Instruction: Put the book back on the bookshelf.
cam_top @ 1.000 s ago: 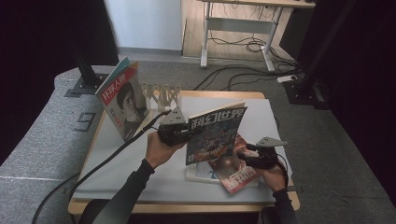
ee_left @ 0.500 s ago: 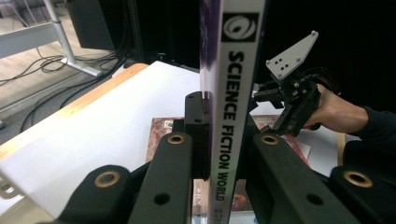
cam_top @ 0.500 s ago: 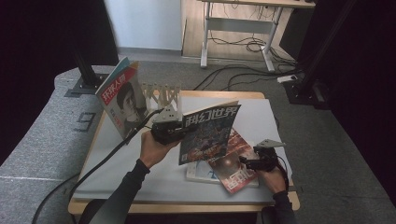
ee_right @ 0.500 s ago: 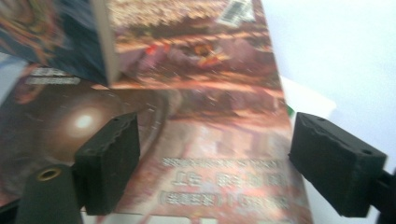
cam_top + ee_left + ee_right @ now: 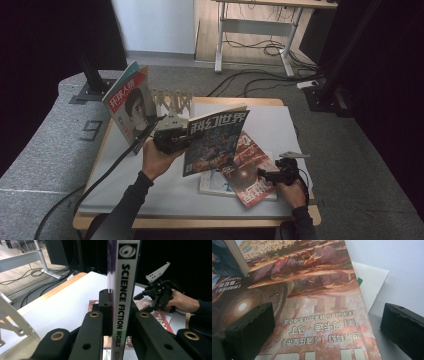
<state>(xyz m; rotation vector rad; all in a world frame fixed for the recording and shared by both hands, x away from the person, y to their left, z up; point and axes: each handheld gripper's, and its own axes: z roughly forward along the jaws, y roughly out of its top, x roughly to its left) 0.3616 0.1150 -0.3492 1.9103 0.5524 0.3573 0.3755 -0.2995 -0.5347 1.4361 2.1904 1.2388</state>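
My left gripper [image 5: 172, 140] had its fingers [image 5: 105, 307] clamped on the spine of the science fiction magazine [image 5: 215, 140], which I held upright above the white surface [image 5: 280, 125], its cover facing me in the high view and its spine running straight up between the fingers in the left gripper view. Compared with a second before, that magazine had travelled leftward across the surface, away from the stack it had stood over, and it was now nearer the slotted white rack [image 5: 172, 102] where another magazine with a portrait cover [image 5: 131, 107] leaned at the left end. My right gripper [image 5: 274, 175] had sunk closer to the surface at the near right edge, and its fingers [image 5: 252, 327] had just been opening; they stood wide apart with nothing pressed between them. In the right gripper view they straddled the near part of the red-brown magazine [image 5: 250, 170] lying flat, one finger over its cover and the other over the bare surface beside it. That red-brown magazine lay askew on top of a lighter one [image 5: 215, 181], and with the lifted magazine moved off, more of its cover showed than a second earlier.
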